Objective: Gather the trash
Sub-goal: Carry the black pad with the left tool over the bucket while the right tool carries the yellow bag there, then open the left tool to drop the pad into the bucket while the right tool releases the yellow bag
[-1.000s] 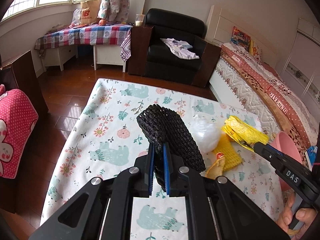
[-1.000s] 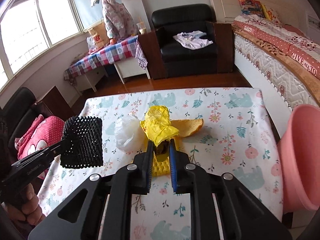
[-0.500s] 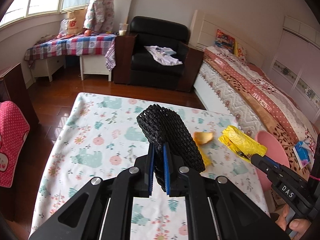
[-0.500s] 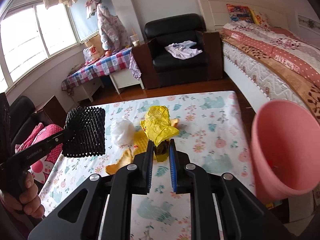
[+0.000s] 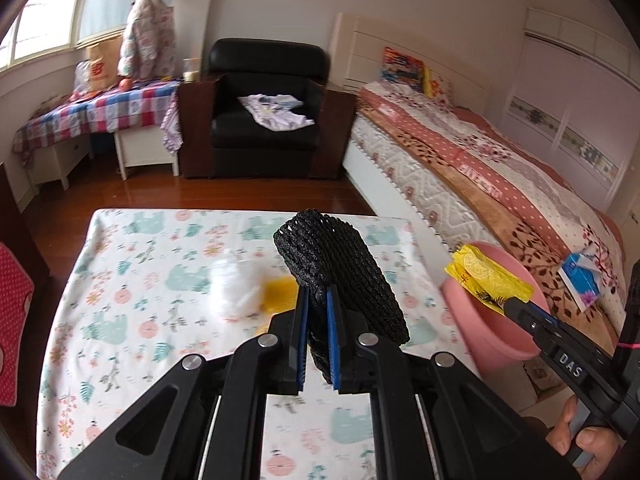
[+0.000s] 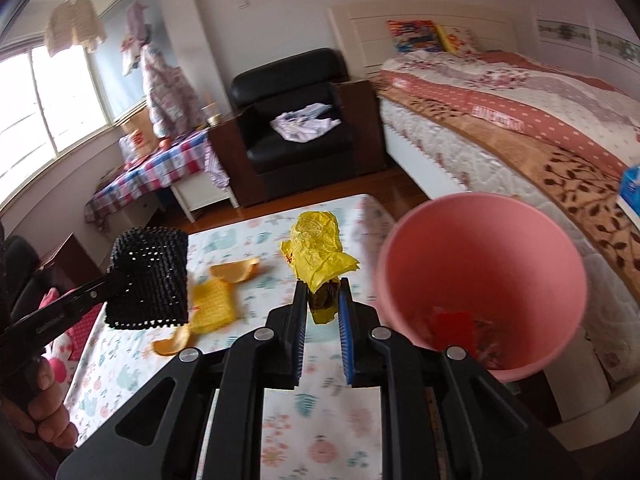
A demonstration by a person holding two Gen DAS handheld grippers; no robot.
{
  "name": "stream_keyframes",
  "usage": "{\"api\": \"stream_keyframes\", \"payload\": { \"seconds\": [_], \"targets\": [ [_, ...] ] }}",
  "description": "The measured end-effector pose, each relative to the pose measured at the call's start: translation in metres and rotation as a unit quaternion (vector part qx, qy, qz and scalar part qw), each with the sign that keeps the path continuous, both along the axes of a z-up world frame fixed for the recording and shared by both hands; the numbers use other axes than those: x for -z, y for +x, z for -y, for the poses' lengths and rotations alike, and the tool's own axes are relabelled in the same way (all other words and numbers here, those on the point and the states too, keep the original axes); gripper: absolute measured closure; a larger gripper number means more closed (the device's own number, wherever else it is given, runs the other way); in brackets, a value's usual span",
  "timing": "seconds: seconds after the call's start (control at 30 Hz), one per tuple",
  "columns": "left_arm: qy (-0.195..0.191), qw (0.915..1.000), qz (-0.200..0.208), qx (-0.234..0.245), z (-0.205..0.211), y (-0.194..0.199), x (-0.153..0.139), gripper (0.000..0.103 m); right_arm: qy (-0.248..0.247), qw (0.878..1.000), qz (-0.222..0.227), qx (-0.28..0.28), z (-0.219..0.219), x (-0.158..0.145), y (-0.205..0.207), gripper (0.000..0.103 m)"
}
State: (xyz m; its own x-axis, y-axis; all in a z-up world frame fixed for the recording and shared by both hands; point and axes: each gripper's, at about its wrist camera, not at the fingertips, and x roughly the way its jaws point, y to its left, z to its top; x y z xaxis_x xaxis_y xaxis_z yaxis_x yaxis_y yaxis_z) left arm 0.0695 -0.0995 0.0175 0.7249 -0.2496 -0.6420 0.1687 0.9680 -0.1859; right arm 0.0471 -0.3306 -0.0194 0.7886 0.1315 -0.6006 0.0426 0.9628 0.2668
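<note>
My left gripper [image 5: 317,300] is shut on a black foam net sleeve [image 5: 340,268], held above the floral tablecloth [image 5: 132,280]. My right gripper [image 6: 323,292] is shut on a crumpled yellow wrapper [image 6: 318,252], held just left of the pink bin [image 6: 480,248] off the table's right edge. In the left wrist view the yellow wrapper [image 5: 486,278] hangs in front of the pink bin [image 5: 496,332]. In the right wrist view the black net [image 6: 150,280] is at the left. On the cloth lie a white plastic wad [image 5: 236,288], a yellow foam net [image 6: 212,302] and orange peels [image 6: 236,270].
The pink bin holds some red scraps [image 6: 452,320]. A bed [image 5: 500,168] runs along the right behind it, with a blue tissue box [image 5: 580,280] on it. A black armchair [image 5: 264,112] and a checked bench [image 5: 96,116] stand beyond the table across wood floor.
Both grippers have swung to the right, each still clamped on its piece. The pink bin has come closer and larger in both views; the yellow wrapper is now beside its rim.
</note>
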Motion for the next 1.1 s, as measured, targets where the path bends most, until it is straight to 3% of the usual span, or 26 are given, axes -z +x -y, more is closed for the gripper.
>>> {"api": "stream_keyframes", "payload": {
  "seconds": [0.43, 1.1],
  "targets": [
    [0.027, 0.9968, 0.007, 0.075, 0.084, 0.001, 0.004, 0.095, 0.002, 0.997, -0.012, 0.071, 0.06, 0.017, -0.019, 0.088],
    [0.069, 0.9857, 0.01, 0.154, 0.2, 0.018, 0.022, 0.095, 0.02, 0.993, -0.032, 0.111, 0.106, 0.039, -0.025, 0.088]
  ]
}}
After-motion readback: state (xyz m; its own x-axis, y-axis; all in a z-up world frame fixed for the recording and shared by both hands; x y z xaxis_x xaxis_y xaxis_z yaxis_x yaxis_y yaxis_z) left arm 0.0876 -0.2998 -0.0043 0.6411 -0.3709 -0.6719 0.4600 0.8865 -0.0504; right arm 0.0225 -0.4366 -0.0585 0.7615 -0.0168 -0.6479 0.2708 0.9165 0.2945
